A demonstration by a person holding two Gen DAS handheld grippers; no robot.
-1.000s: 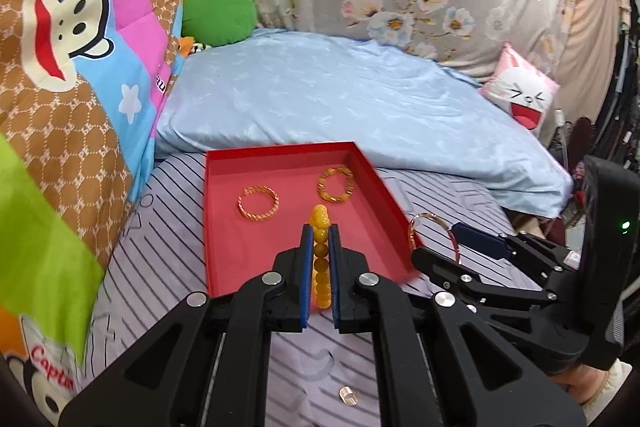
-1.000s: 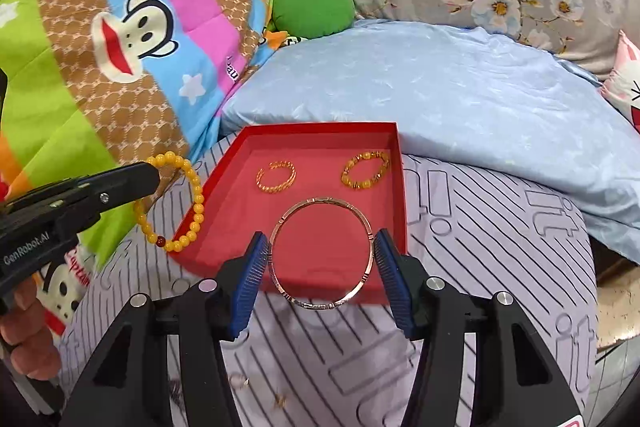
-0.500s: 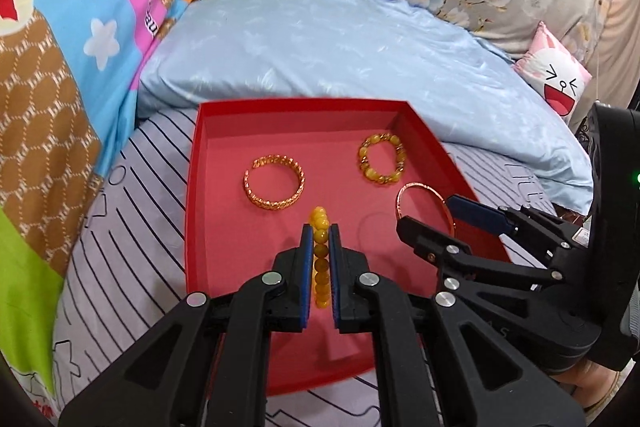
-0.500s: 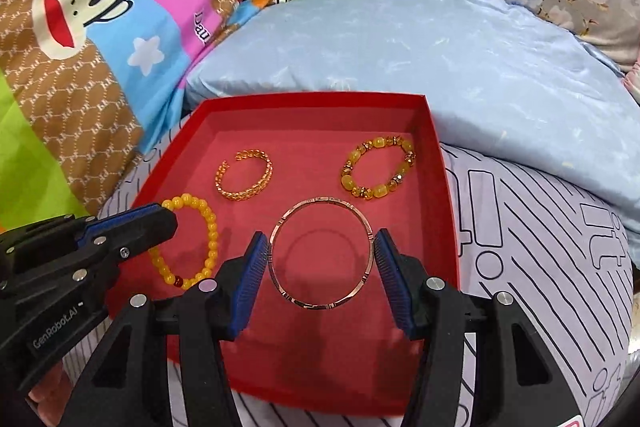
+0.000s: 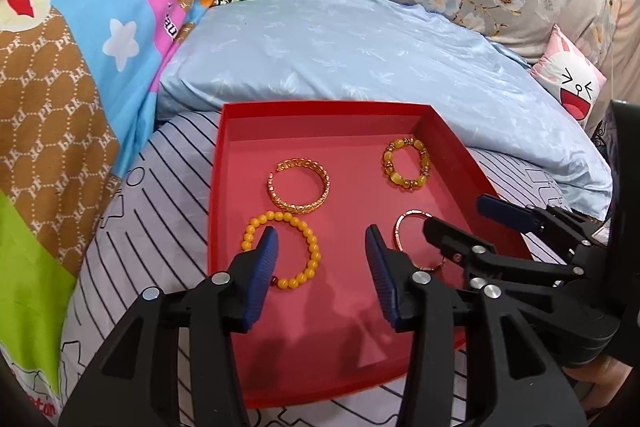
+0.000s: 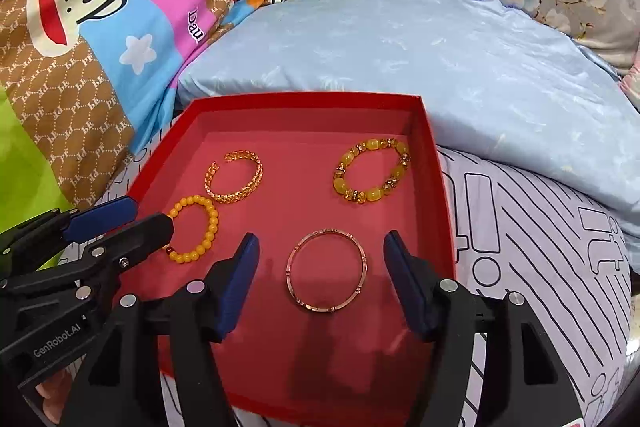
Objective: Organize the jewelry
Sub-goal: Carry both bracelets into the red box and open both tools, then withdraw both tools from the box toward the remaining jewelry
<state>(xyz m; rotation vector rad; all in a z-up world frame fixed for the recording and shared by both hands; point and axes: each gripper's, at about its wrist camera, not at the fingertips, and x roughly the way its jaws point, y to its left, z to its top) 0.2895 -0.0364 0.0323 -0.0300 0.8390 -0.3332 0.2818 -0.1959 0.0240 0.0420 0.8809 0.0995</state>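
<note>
Bracelets all sit in the red tray (image 6: 436, 187): yellow bead bracelet (image 5: 282, 249) under my left gripper (image 5: 320, 247), rose-gold bangle (image 6: 326, 270) under my right gripper (image 6: 320, 259). Both jaws spread wide, holding nothing. Pulling out carelessly could hook a loop and drag it.

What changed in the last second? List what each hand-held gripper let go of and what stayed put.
Both carried their pieces over the red cardboard tray and opened. The left hand-held gripper released the yellow round-bead bracelet; the right hand-held gripper released the thin rose-gold bangle. Both pieces now lie on the tray floor. The gold chain-pattern cuff and amber chunky-bead bracelet stayed put.
</note>
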